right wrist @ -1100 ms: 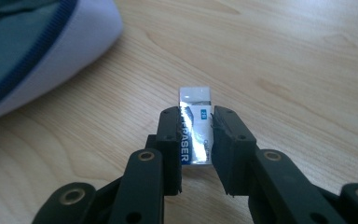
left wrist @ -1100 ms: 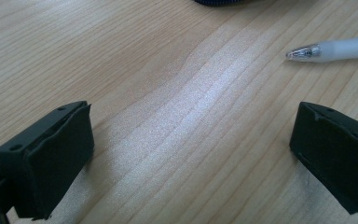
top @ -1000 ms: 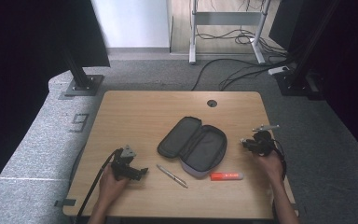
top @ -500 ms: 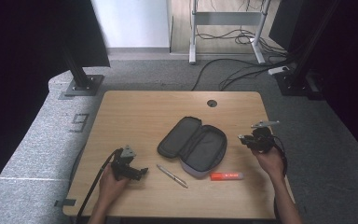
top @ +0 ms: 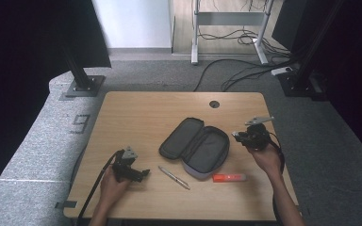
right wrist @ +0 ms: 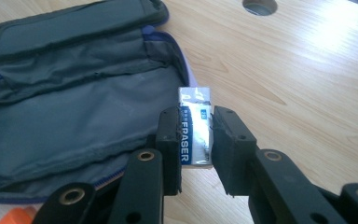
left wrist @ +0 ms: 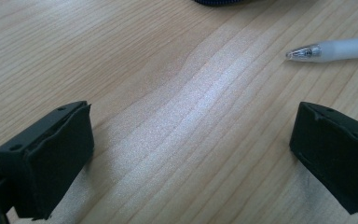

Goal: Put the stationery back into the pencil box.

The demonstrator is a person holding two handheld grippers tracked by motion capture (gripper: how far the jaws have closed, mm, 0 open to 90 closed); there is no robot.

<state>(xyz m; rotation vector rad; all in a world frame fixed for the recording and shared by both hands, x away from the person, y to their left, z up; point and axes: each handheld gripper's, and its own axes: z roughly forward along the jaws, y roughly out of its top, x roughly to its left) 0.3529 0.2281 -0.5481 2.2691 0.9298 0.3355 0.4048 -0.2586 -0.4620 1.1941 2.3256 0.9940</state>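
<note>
Jaws of the right gripper (right wrist: 195, 140) are clamped on an eraser (right wrist: 195, 122), whose sleeve reads "ERASER" and whose pale end sticks out past the pads; jaws of the left gripper (left wrist: 191, 154) stand wide apart with nothing but bare wood between them.

Wooden table (top: 136, 117): it carries every item, and a round cable hole (top: 214, 104) sits near its far edge.

Pencil case (top: 195, 147): dark, unzipped and spread flat at the centre of the table, its grey lining exposed. In the right gripper view the case (right wrist: 74, 102) lies just behind and to the left of the held eraser, which hangs at the case's near rim above the wood.

Right gripper (top: 250, 137): held in the person's right hand beside the right end of the case, clear of the tabletop.

Left gripper (top: 131, 168): held in the left hand, low over the near left part of the table.

Pen (top: 174, 177): silver, lying flat between the left gripper and the case; its tip (left wrist: 303, 52) shows beyond the left gripper's far jaw, apart from it.

Orange marker (top: 229, 177): lying flat just in front of the case.
</note>
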